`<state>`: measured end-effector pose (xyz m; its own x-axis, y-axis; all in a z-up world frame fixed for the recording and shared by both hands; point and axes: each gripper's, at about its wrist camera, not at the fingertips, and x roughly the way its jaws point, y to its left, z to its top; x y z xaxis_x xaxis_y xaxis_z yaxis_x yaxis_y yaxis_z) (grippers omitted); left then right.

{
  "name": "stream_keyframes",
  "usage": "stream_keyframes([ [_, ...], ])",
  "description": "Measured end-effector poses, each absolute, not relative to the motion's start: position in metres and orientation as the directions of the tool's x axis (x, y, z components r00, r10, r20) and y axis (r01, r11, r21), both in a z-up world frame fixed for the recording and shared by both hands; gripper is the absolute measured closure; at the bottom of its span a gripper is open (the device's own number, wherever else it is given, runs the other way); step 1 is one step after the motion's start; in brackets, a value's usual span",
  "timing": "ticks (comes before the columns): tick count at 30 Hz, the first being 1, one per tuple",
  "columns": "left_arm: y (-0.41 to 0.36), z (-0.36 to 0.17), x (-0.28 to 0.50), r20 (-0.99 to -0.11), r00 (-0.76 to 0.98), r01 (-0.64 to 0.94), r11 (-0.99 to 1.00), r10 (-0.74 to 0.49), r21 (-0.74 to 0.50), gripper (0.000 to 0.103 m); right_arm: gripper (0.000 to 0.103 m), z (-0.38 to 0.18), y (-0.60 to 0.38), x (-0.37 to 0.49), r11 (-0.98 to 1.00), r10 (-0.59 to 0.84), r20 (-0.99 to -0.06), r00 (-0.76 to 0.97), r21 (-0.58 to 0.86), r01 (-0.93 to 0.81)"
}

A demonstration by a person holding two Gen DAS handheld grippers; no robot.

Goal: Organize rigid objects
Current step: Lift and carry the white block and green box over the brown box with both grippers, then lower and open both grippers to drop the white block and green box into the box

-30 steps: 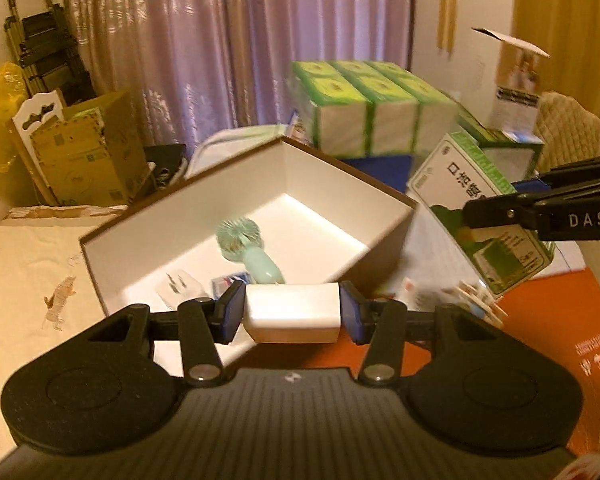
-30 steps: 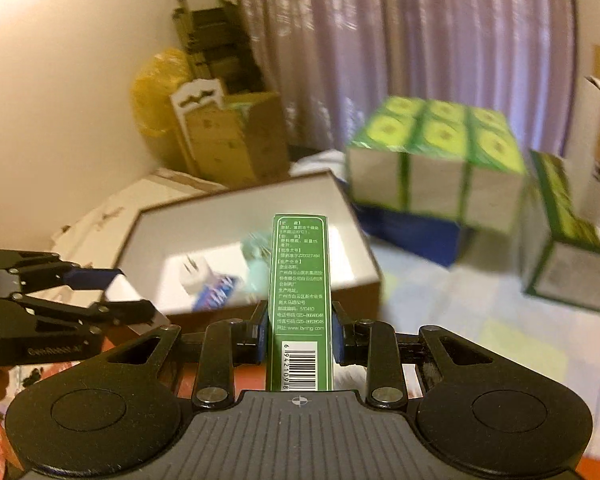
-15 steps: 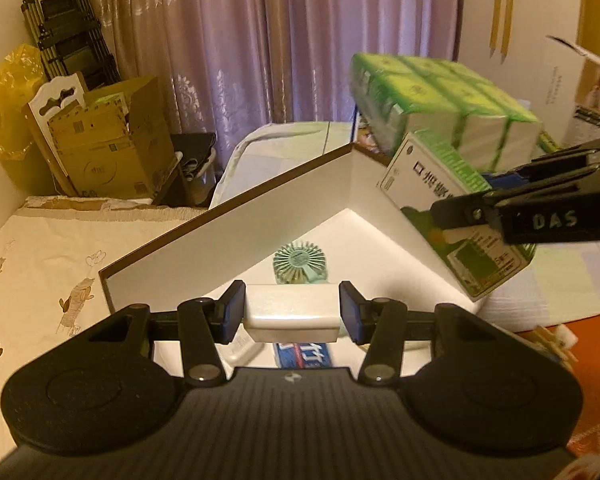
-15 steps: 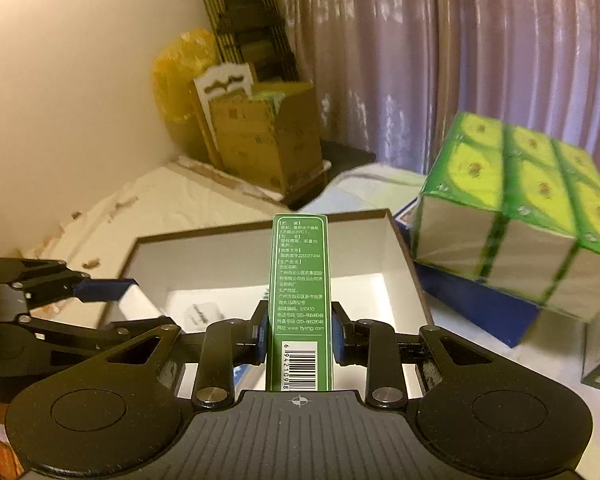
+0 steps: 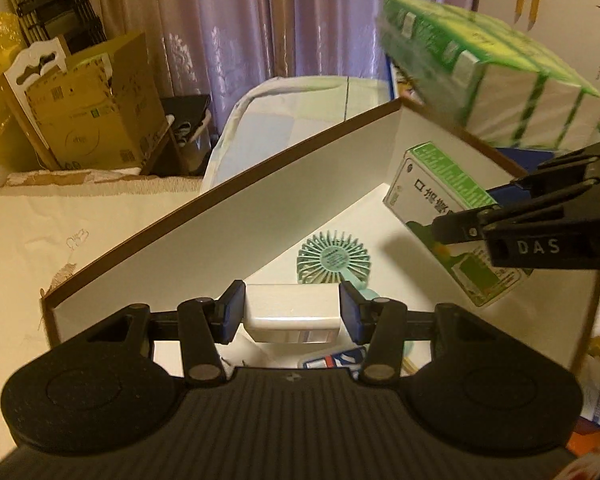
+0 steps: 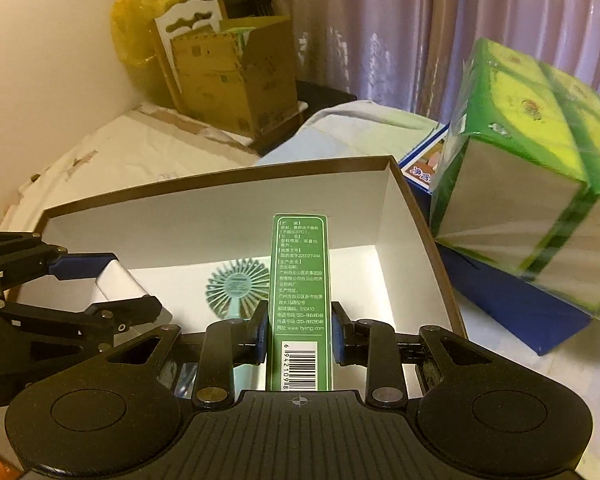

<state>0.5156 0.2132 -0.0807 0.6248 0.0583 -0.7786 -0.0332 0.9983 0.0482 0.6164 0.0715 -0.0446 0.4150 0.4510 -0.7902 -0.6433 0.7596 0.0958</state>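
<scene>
White block [image 5: 291,312] clamped in left tool [image 5: 292,310] (right tool [image 6: 299,330] pinches green carton [image 6: 301,292]) above box [image 6: 416,216].

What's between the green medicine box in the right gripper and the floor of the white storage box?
Mostly clear. The green medicine box hangs over bare floor of the white storage box. A mint handheld fan lies just to its left, and the left gripper with its white charger beyond that.
</scene>
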Motion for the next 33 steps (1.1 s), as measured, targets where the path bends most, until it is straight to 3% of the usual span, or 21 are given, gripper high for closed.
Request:
stream_keyframes([
  [9, 0.22, -0.098, 0.535, -0.787, 0.614, -0.04, 0.998, 0.058, 0.042, 0.056, 0.076, -0.056, 0.073, 0.63, 0.761, 0.443, -0.792, 0.42, 0.085, -0.643],
  [10, 0.22, -0.099, 0.536, -0.782, 0.62, -0.046, 0.998, 0.063, 0.044, 0.053, 0.076, -0.057, 0.073, 0.63, 0.758, 0.45, -0.786, 0.424, 0.085, -0.647],
  [12, 0.22, -0.098, 0.539, -0.778, 0.622, -0.058, 0.996, 0.084, 0.061, 0.038, 0.076, -0.057, 0.072, 0.63, 0.747, 0.475, -0.766, 0.433, 0.091, -0.658],
  [13, 0.219, -0.098, 0.538, -0.776, 0.624, -0.061, 0.996, 0.092, 0.069, 0.037, 0.076, -0.057, 0.072, 0.629, 0.746, 0.48, -0.757, 0.444, 0.086, -0.661],
  [18, 0.219, -0.09, 0.531, -0.78, 0.62, -0.055, 0.996, 0.084, 0.063, 0.036, 0.058, -0.054, 0.066, 0.623, 0.738, 0.474, -0.759, 0.446, 0.067, -0.671],
  [33, 0.213, -0.045, 0.474, -0.754, 0.651, -0.098, 0.995, 0.083, 0.025, 0.036, 0.047, -0.023, 0.03, 0.575, 0.735, 0.537, -0.736, 0.413, 0.168, -0.657],
])
